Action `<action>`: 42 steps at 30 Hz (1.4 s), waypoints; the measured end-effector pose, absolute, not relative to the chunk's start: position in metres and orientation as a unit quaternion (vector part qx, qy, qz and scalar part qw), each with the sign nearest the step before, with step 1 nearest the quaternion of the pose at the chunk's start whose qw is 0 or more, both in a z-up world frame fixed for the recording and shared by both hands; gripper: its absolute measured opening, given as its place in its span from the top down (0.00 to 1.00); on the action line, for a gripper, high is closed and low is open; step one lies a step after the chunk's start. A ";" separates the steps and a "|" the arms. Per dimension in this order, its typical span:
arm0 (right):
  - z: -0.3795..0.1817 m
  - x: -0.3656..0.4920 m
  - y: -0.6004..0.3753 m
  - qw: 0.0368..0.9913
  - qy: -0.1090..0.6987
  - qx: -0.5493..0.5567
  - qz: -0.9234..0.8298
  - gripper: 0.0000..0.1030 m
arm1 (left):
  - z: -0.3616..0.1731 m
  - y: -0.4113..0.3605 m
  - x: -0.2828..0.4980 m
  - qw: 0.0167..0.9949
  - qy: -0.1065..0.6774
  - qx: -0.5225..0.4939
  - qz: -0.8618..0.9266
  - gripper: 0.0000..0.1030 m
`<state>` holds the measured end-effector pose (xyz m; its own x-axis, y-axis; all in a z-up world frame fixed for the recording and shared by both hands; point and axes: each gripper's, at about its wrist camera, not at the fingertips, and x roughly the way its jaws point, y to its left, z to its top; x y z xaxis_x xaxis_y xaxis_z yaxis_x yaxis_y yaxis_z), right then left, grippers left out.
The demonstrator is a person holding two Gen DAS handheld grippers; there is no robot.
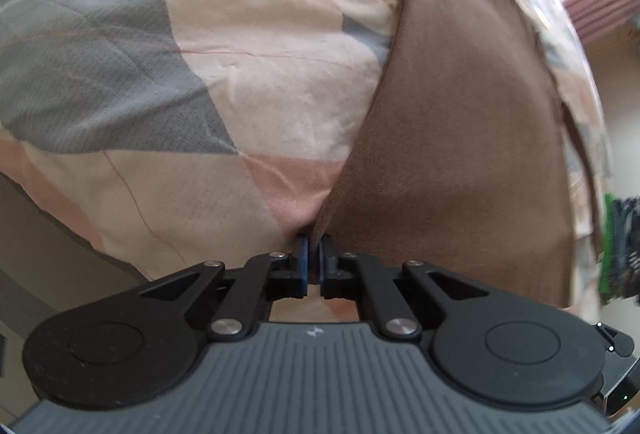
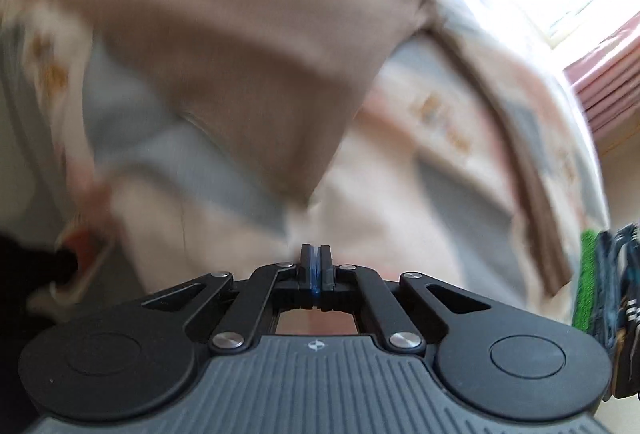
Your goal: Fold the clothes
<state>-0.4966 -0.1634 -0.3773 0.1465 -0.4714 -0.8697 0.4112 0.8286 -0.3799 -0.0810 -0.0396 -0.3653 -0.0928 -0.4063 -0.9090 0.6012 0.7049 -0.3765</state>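
Matt brown cloth garment (image 1: pixel 460 122) on quilted bedcover (image 1: pixel 200 46).

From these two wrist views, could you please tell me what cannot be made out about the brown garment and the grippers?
- Brown garment: its type and full outline; the left view's edges crop it, motion blur smears it in the right view.
- Left gripper: jaws pinch the garment's corner; how much cloth sits inside is hidden by the jaws.
- Right gripper: jaws closed, apparently empty; blur prevents certainty.
- Green and dark items: cropped, blurred, unidentifiable.
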 end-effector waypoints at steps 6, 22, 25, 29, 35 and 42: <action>-0.342 -0.512 -0.204 0.729 0.559 0.188 -0.348 0.66 | -0.327 -0.049 -0.106 0.696 0.608 0.184 -0.334 0.88; -0.190 -0.509 -0.190 0.758 0.405 0.393 -0.326 0.16 | -0.167 -0.074 -0.279 0.733 0.555 0.191 -0.344 0.37; -0.174 -0.519 -0.186 0.762 0.394 0.390 -0.334 0.14 | -0.144 -0.074 -0.299 0.746 0.537 0.195 -0.341 0.35; -0.163 -0.527 -0.175 0.766 0.391 0.390 -0.330 0.12 | -0.124 -0.073 -0.320 0.756 0.520 0.208 -0.340 0.34; -0.152 -0.533 -0.155 0.776 0.395 0.375 -0.319 0.06 | -0.103 -0.067 -0.345 0.763 0.499 0.216 -0.350 0.27; -0.139 -0.538 -0.140 0.782 0.402 0.349 -0.323 0.02 | -0.093 -0.065 -0.362 0.759 0.496 0.222 -0.359 0.24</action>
